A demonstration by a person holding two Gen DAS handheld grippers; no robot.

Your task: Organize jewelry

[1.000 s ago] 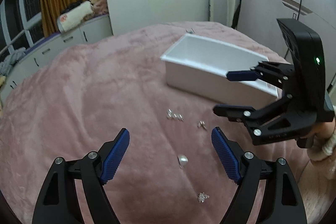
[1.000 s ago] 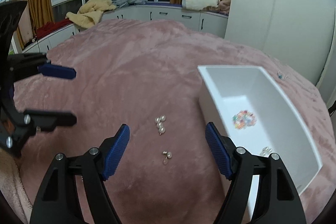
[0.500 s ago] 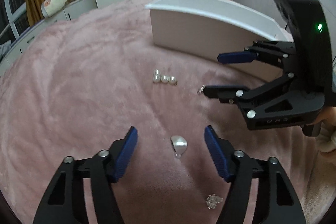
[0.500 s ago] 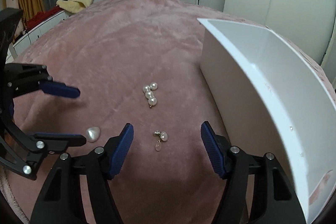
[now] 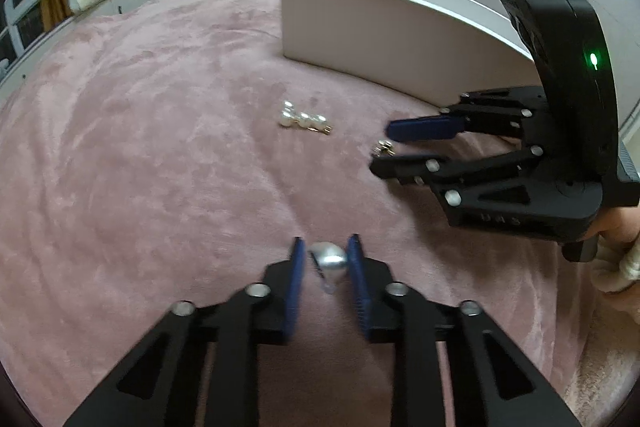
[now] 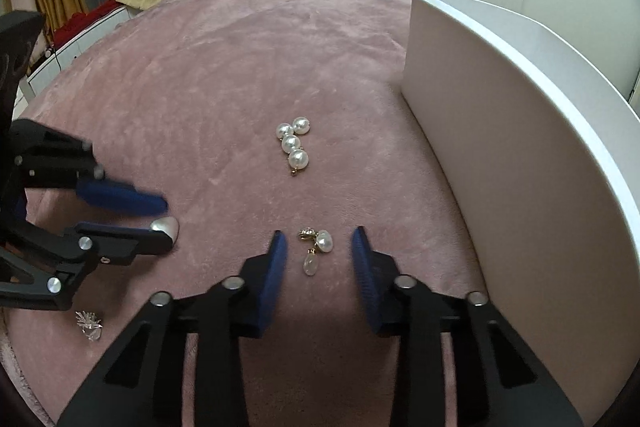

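Jewelry lies scattered on a pink plush blanket (image 6: 224, 75). At the left, a silver drop earring (image 5: 329, 255) sits between the narrowed fingers of the left gripper (image 5: 325, 259), whose jaws have just been closing; its right pad touches the piece, the left pad shows a slim gap. A string of pearls (image 6: 294, 145) lies in the middle, apart from both tools. The right gripper (image 6: 318, 251), also just narrowed, brackets a pearl drop earring (image 6: 318, 247) without touching it. Both grippers tilt down. A white box (image 6: 520, 131) stands at the right.
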